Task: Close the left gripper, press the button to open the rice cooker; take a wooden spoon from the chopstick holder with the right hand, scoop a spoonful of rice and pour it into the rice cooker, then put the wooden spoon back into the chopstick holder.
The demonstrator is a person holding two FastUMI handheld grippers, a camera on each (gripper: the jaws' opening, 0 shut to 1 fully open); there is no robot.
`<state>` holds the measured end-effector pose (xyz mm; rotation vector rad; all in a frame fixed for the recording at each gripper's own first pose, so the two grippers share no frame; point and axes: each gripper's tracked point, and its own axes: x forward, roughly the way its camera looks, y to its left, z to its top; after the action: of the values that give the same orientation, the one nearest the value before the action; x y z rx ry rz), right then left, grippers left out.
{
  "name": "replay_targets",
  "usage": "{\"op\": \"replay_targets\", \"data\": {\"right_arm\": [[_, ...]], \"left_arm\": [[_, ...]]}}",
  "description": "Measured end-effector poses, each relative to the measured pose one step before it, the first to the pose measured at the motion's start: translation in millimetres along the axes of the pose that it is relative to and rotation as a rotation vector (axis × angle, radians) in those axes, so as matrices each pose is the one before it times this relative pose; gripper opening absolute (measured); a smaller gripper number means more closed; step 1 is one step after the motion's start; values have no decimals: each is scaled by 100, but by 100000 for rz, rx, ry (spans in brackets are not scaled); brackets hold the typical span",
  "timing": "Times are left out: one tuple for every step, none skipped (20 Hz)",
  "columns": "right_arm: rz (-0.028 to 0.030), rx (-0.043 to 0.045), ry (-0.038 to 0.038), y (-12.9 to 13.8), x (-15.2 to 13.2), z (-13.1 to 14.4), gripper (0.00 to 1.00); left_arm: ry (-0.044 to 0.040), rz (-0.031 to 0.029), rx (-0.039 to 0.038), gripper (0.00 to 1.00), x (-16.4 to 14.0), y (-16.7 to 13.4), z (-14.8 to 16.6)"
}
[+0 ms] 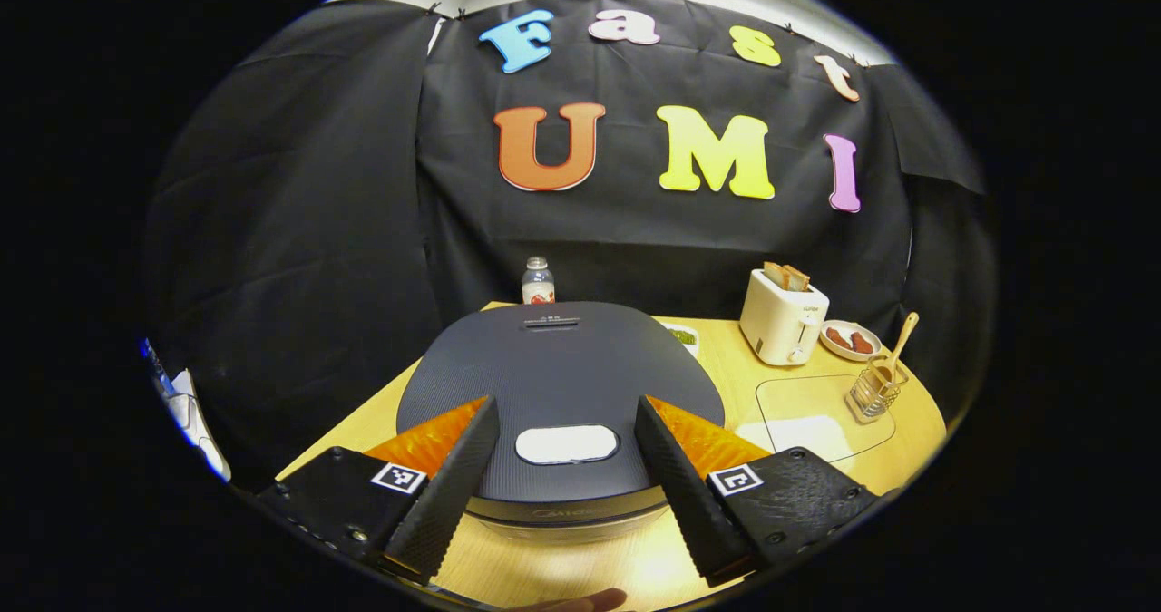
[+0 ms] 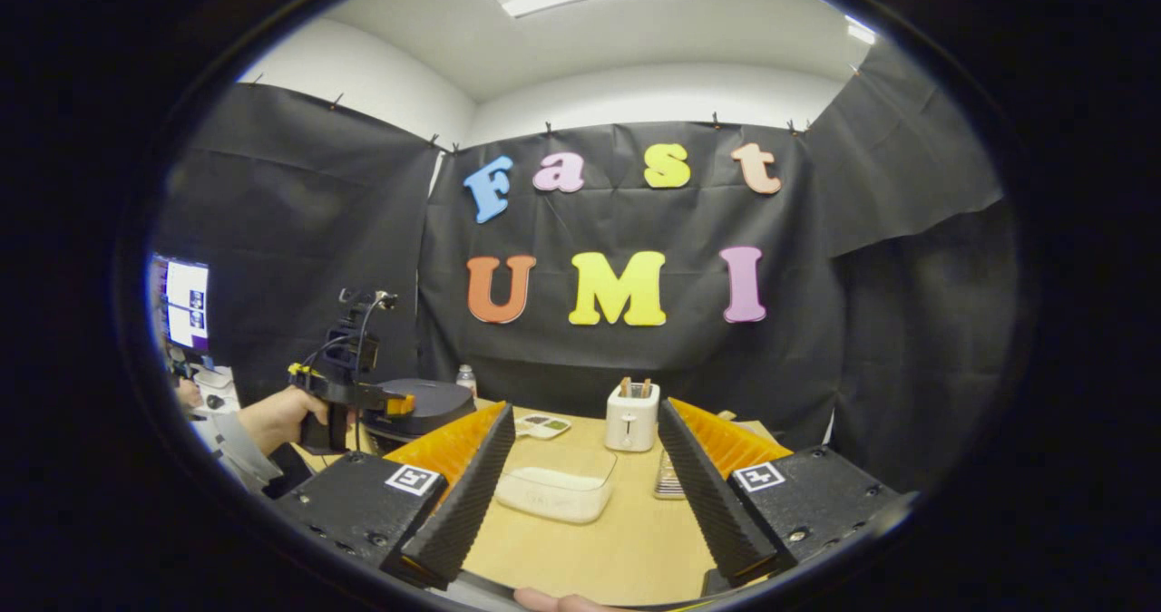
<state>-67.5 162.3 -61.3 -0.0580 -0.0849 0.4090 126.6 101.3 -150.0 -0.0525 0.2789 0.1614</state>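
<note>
Left gripper, fingers wide, hovers over the dark round rice cooker's white oval button at six o'clock, lined up to press; right gripper waits wide too.

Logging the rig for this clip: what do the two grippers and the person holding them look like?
Left gripper and right gripper: black bolted bodies, each with two square black-and-white markers, and ribbed fingers. The right gripper view shows cables and a camera on the left gripper, and a light sleeve.

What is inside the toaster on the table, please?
Two slices of toast stand in the slots of the toaster, their top parts sticking out above it. Their lower parts are hidden inside the body, so I cannot see how deep they go.
</note>
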Motion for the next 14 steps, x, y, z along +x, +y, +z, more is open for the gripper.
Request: {"op": "replay_targets", "data": {"right_arm": [[531,-651,277,233,-18,-105,100],[254,-435,292,224,49,-67,100],[93,-302,376,78,2,-166,100],[58,-100,338,49,56,-145,100],[-317,461,381,-61,170,-117,100],[-329,587,436,-148,77,-86,100],[-606,459,512,-209,115,-208,100],[-985,561,502,-312,145,-130,100],[-743,274,577,-236,99,-205,100],[-97,21,298,-138,60,-98,99],[-115,245,64,-69,140,-59,100],[-116,553,154,-97,108,-134,100],[-36,511,325,-85,118,-151,100],[-182,356,255,-183,116,-62,100]], "left_arm": [[-1872,598,-481,99,57,54,3],[-1903,678,-185,98,178,79,-228],[-2134,488,147,99,169,43,-64],[-1860,293,117,99,64,132,6],[-2344,158,-312,99,-17,-96,44],[-2630,9,-13,99,-52,-99,82],[-3840,-69,525,99,-84,98,-299],[-4283,141,402,98,99,-23,245],[-4793,179,657,97,103,117,303],[-846,-10,396,97,161,10,-254],[-1471,74,-813,97,18,-14,271],[938,526,63,97,172,-28,-434],[-726,582,130,97,-61,41,20],[463,625,217,97,-67,-37,112]]}}
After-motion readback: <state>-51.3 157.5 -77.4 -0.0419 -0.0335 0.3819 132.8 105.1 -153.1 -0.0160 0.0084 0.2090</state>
